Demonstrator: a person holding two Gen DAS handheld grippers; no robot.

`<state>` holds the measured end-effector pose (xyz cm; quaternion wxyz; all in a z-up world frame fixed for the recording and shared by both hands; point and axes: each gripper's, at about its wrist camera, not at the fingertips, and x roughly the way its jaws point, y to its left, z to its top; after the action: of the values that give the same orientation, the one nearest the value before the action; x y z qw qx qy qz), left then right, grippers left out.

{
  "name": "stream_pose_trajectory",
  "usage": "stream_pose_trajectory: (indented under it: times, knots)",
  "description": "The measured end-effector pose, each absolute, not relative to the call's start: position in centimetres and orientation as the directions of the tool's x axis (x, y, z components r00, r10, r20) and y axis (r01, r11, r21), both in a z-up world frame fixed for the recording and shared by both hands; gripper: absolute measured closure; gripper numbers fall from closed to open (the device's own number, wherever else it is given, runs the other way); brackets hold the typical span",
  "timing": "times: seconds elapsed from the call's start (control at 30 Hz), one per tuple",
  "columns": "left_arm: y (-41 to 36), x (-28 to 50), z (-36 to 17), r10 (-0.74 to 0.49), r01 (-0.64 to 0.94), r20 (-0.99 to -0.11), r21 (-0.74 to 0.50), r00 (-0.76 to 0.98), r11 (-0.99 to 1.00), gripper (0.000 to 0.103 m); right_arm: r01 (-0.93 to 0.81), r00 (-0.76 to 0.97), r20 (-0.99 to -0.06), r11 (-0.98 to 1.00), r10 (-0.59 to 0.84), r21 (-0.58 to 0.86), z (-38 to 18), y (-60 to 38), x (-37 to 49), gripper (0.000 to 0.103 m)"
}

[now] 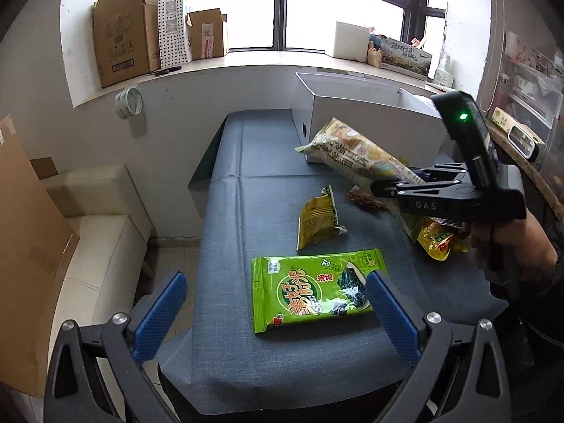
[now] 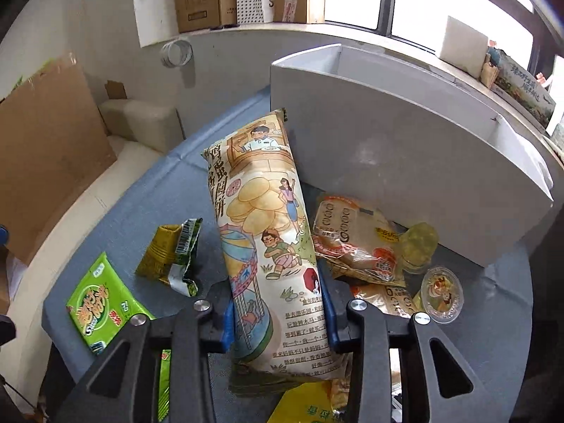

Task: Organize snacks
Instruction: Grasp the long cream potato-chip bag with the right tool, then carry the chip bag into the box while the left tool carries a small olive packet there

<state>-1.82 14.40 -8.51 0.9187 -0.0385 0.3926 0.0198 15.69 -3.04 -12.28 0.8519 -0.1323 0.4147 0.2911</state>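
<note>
My right gripper is clamping the long biscuit pack; the blue pads are pressing its lower sides, jaws drawn in narrow. In the left wrist view the same pack is hanging clear of the blue cloth table, tilted, its far end pointing toward the white box. My right hand is gripping the tool's handle.

My left gripper is standing wide apart, holding nothing. Its pads are hovering above the near table edge, and the right-side finger is overlapping the corner of the green seaweed snack bag in view; I cannot tell whether it is touching.

Beyond that bag, a crumpled olive-green packet is lying alone on the cloth. To the right of the held pack, a clear-wrapped pastry bag, a pale jelly cup and a lidded cup with a printed top are lying bunched just before the box's front wall.

The white box is sitting open at the table's far side, under the windowsill, which is carrying cardboard cartons.
</note>
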Motion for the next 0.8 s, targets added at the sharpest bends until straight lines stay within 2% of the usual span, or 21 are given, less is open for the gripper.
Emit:
stream_pose_trajectory:
  times: [0.2, 0.4, 0.57, 0.6, 0.67, 0.7, 0.8]
  knots:
    - [13.0, 1.0, -9.3, -0.060, -0.020, -0.730, -0.100, 0.681, 0.995, 0.000, -0.581, 0.497, -0.701, 0.796, 0.512, 0.170, -8.6, -8.2, 13.8, 0.062]
    - [10.8, 6.7, -11.6, -0.090, 0.006, -0.771, -0.112, 0.630, 0.994, 0.000, -0.540, 0.572, -0.645, 0.825, 0.507, 0.169, -6.0, -11.9, 10.8, 0.063]
    - [9.9, 10.9, -14.7, -0.050, -0.041, -0.826, -0.088, 0.561, 0.995, 0.002, -0.496, 0.595, -0.641, 0.849, 0.485, 0.183, -6.3, -14.6, 9.0, 0.063]
    - [9.9, 11.4, -15.1, -0.045, -0.050, -0.832, -0.087, 0.553, 0.995, 0.006, -0.484, 0.594, -0.642, 0.852, 0.486, 0.197, -6.6, -15.4, 8.7, 0.063]
    - [9.8, 11.9, -15.8, -0.020, -0.073, -0.845, -0.070, 0.535, 0.995, 0.024, -0.457, 0.590, -0.644, 0.859, 0.487, 0.232, -7.1, -16.7, 8.4, 0.063]
    - [9.8, 12.0, -16.0, -0.014, -0.079, -0.850, -0.065, 0.526, 0.995, 0.040, -0.447, 0.587, -0.646, 0.861, 0.488, 0.244, -7.4, -16.9, 8.5, 0.063]
    - [9.8, 12.1, -16.0, -0.021, -0.074, -0.843, -0.072, 0.537, 0.995, 0.047, -0.432, 0.581, -0.655, 0.865, 0.482, 0.253, -7.9, -17.6, 8.5, 0.063]
